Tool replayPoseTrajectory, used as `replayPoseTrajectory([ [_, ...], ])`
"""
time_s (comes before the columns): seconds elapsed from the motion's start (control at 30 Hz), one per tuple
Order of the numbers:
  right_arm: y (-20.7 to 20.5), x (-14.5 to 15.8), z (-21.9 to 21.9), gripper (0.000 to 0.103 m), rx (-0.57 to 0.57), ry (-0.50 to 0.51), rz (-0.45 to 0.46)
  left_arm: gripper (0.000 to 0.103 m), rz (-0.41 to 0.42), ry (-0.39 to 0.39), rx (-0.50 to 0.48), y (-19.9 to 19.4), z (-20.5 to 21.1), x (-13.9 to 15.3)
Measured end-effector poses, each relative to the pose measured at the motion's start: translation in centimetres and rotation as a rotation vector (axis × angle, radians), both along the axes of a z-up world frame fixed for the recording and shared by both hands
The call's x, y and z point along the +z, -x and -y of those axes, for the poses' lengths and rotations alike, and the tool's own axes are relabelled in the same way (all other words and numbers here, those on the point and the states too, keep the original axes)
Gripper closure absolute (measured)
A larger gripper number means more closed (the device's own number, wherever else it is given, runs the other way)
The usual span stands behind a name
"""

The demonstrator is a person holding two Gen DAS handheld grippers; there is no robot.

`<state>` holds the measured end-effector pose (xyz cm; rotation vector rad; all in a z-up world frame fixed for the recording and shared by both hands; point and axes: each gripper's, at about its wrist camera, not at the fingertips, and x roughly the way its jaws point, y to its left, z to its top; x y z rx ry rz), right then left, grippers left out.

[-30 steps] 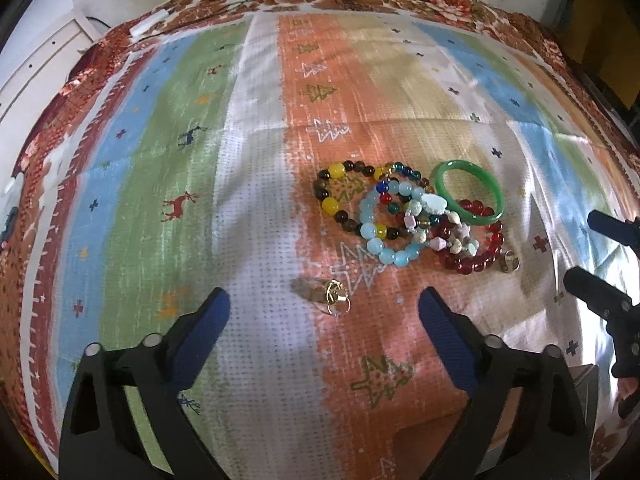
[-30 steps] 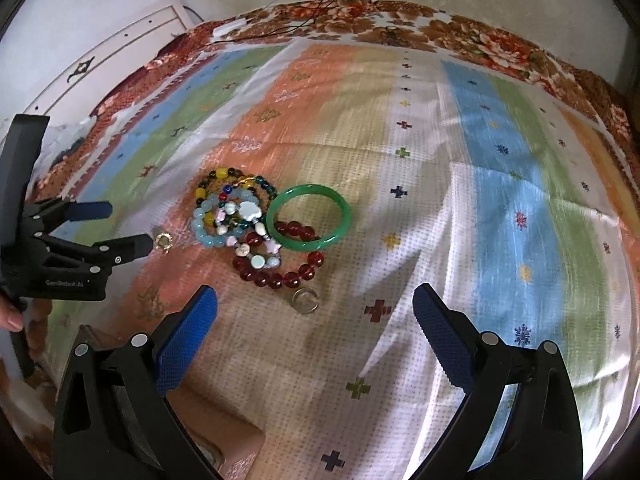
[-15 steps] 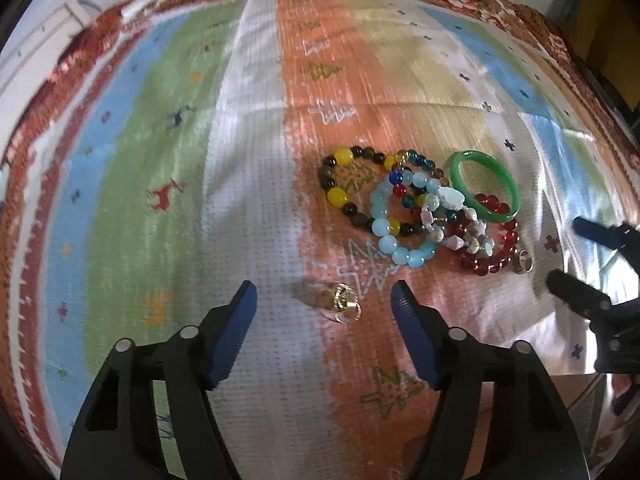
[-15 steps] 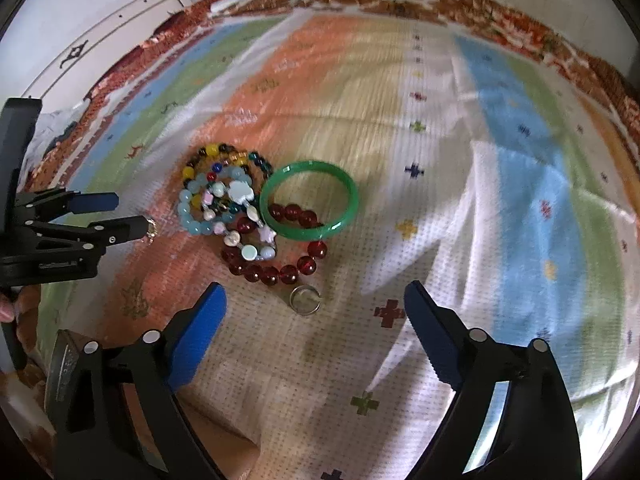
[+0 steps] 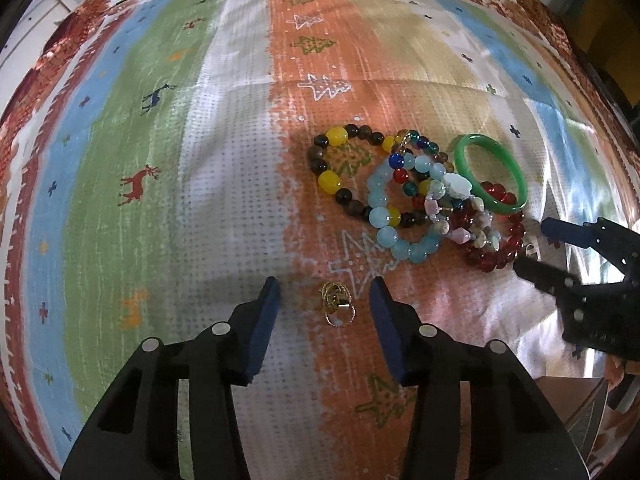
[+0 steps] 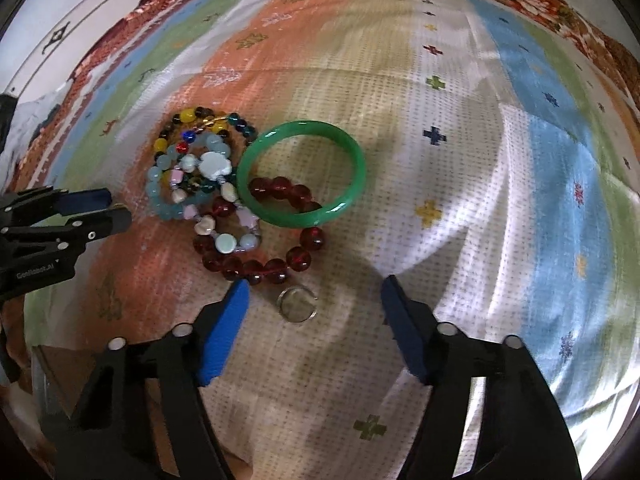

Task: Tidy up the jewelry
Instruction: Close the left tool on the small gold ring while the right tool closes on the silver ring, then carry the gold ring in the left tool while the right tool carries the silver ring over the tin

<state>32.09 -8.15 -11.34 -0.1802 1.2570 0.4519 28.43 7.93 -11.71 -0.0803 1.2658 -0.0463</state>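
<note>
A small gold ring cluster point(image 5: 337, 305) lies on the striped cloth between the open fingers of my left gripper point(image 5: 325, 294). A silver ring point(image 6: 297, 305) lies between the open fingers of my right gripper point(image 6: 314, 292), closer to the left finger. Behind them is a pile of beaded bracelets point(image 5: 404, 196): yellow-and-dark beads, light blue beads, mixed beads and dark red beads point(image 6: 260, 264). A green bangle point(image 6: 302, 178) overlaps the red beads. Neither gripper holds anything.
The colourful striped cloth point(image 5: 160, 160) covers the whole surface. The right gripper shows at the right of the left wrist view point(image 5: 532, 248); the left gripper shows at the left of the right wrist view point(image 6: 108, 208). A cardboard box edge point(image 5: 576, 400) sits near the front.
Both grippers have moved forward and down toward the cloth. The left one has narrowed around the gold ring cluster; the right one now straddles the silver ring.
</note>
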Motion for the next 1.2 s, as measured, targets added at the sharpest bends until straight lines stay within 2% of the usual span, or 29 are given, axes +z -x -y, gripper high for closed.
replayPoseTrajectory([
  [0.13, 0.04, 0.06, -0.25, 0.051, 0.021, 0.034, -0.010, 0.066, -0.001, -0.004, -0.008, -0.06, -0.03, 0.02],
  [0.3, 0.34, -0.14, -0.60, 0.052, 0.046, 0.056, -0.014, 0.070, -0.007, -0.014, -0.027, 0.05, 0.42, -0.11],
  [0.37, 0.49, -0.11, -0.48, 0.059, 0.046, 0.049, -0.020, 0.072, -0.010, -0.014, -0.034, 0.17, 0.57, -0.14],
  [0.53, 0.38, -0.13, -0.34, 0.066, 0.039, 0.045, -0.021, 0.076, -0.014, -0.010, -0.023, 0.15, 0.55, -0.17],
  [0.57, 0.37, -0.10, -0.40, 0.074, 0.042, 0.047, -0.020, 0.077, -0.016, -0.010, -0.019, 0.12, 0.49, -0.19],
  [0.63, 0.45, -0.06, -0.57, 0.082, 0.052, 0.045, -0.026, 0.082, -0.020, -0.010, -0.018, 0.15, 0.55, -0.27],
  [0.77, 0.56, -0.11, -0.83, 0.082, 0.055, 0.057, -0.021, 0.088, -0.025, -0.011, -0.029, 0.25, 0.82, -0.31],
  [1.2, 0.57, 0.22, -0.40, 0.083, 0.052, 0.034, -0.018, 0.088, -0.026, 0.010, -0.021, 0.27, 0.11, 0.09],
])
